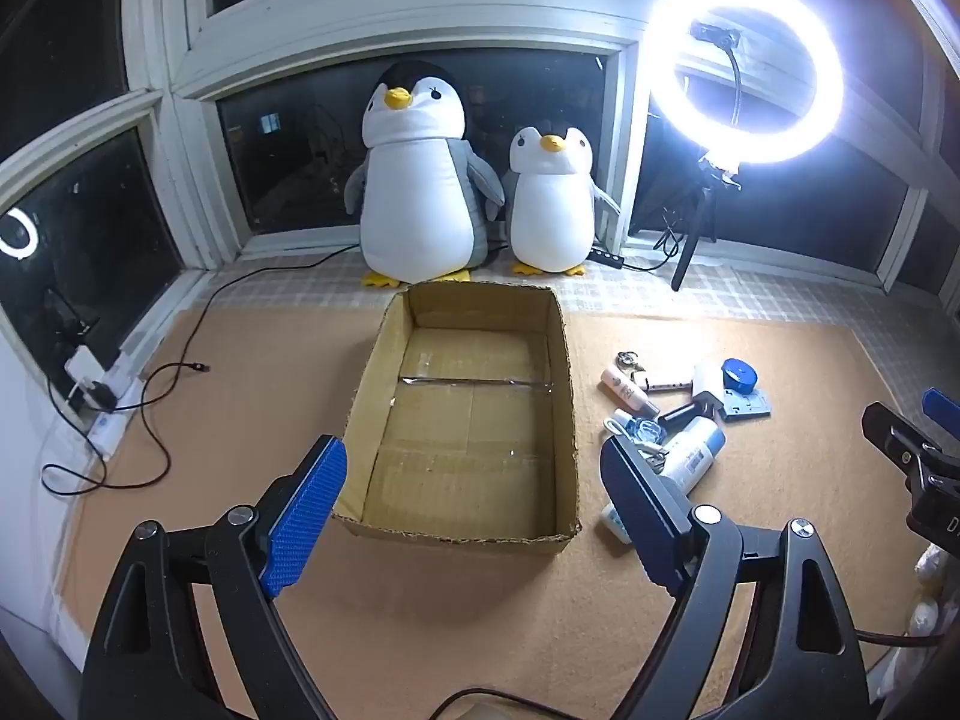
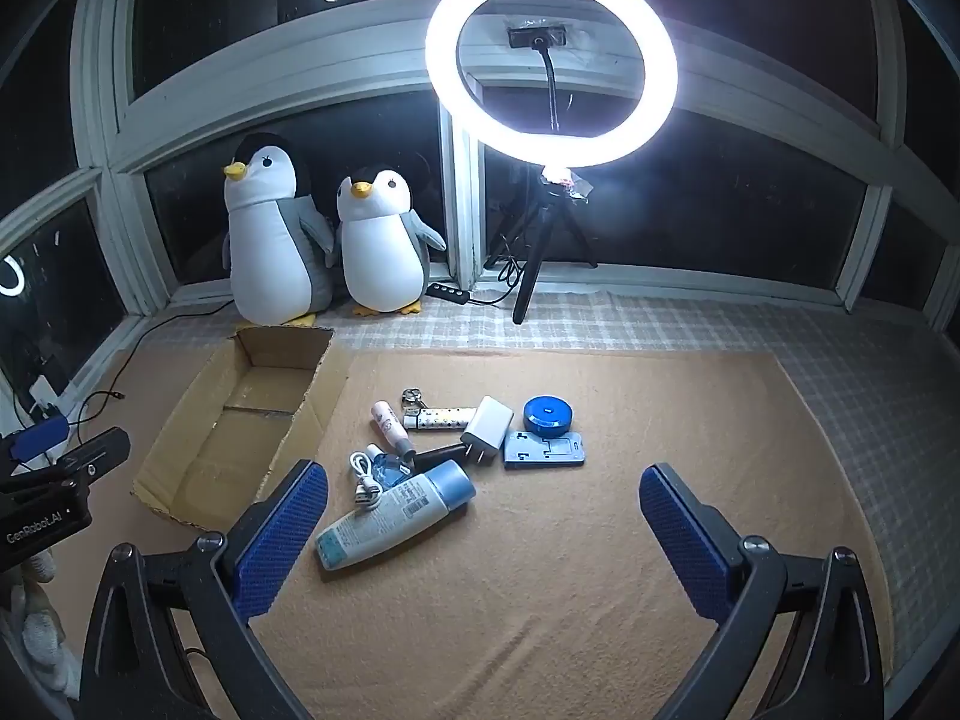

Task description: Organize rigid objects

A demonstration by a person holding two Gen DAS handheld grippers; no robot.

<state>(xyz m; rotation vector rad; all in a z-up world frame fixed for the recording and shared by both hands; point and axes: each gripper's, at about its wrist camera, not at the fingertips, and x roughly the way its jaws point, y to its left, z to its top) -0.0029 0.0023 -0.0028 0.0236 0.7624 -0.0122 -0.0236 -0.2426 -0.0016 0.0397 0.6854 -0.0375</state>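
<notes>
Cardboard is my landmark: the open cardboard box [image 1: 468, 414] sits empty on the tan mat [image 2: 540, 600], and everything I must tidy lies in a loose heap just beside its right wall. My left gripper [image 1: 474, 516] hangs over the box's near edge with its jaws spread wide and nothing between them; my right gripper [image 2: 486, 534] hovers on the near side of the heap, equally wide and empty. Nearest the box's near right corner lies the white bottle [image 2: 393, 516] with a pale blue cap, on its side; I judge it the bulkiest piece, smooth and likely to roll or slip, so I would pinch it across the middle of its body. Touching it on the box side is a coiled white cable [image 2: 363, 477], springy rather than stiff. Farther from the box rest the white charger [image 2: 487, 423], blocky and probably easy across its flat faces, the blue round case [image 2: 547, 415], and the flat blue holder [image 2: 543, 450], which lies low and may need an edge grip.
</notes>
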